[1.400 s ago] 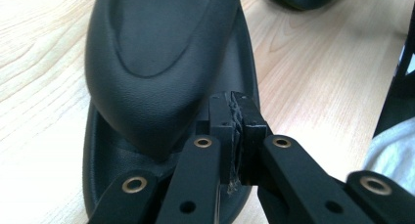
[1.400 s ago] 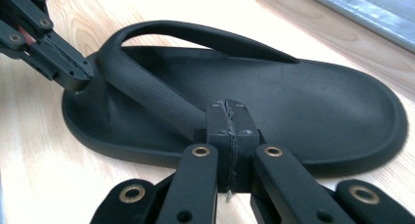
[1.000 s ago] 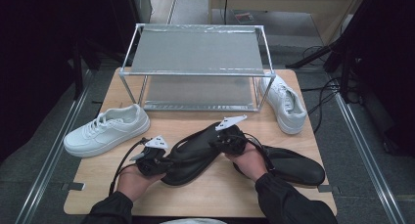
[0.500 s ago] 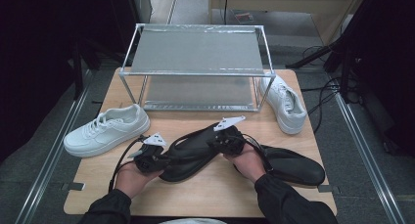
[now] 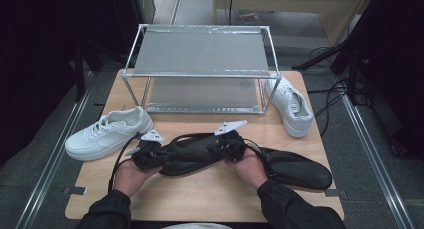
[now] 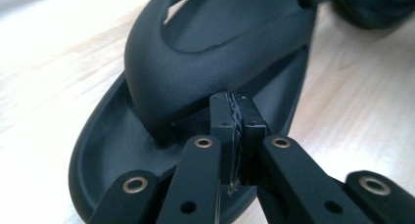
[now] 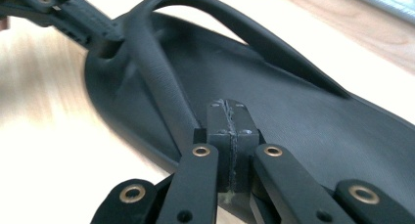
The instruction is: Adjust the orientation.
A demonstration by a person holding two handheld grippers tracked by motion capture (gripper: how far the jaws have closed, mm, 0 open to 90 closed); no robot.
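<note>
A black sandal [image 5: 200,154] lies across the front of the wooden table [image 5: 200,204], with a gripper at each end. My left gripper [image 5: 145,156] sits at its left end. In the left gripper view the gripper [image 6: 237,104] is shut, pads pressed together with nothing between them, tips over the sandal's footbed [image 6: 122,136] beside the wide strap [image 6: 195,62]. My right gripper [image 5: 227,144] is at the right end, also shut [image 7: 229,114], its tips over the sandal's footbed [image 7: 303,111] next to the strap [image 7: 161,82]. A second black sandal [image 5: 297,169] lies to the right.
A white sneaker [image 5: 107,134] lies at the table's left and another white sneaker [image 5: 290,104] at the right, beside a two-level metal rack [image 5: 200,59] at the back. Cables trail on the floor to the right.
</note>
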